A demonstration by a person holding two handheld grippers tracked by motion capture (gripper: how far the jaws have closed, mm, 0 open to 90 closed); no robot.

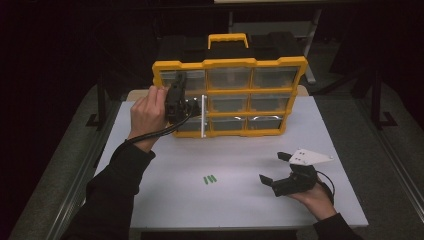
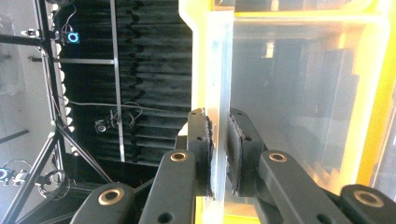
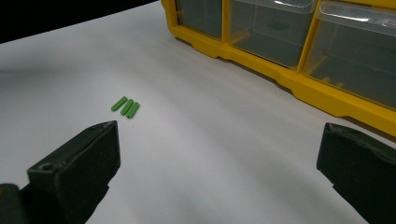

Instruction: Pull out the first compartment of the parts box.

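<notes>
The clear drawer front (image 2: 217, 93) of the yellow organizer (image 1: 230, 63) is pinched in my left gripper (image 2: 219, 154); my right gripper (image 3: 219, 163) has its jaws wide above the bench (image 3: 210, 154).

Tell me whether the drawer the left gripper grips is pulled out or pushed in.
Pulled out: the clear drawer sticks forward of the yellow organizer's front, and the left gripper is shut on its front lip.

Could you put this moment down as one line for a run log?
left tongs: shut on drawer front | right tongs: open above table | green sticks: untouched
</notes>
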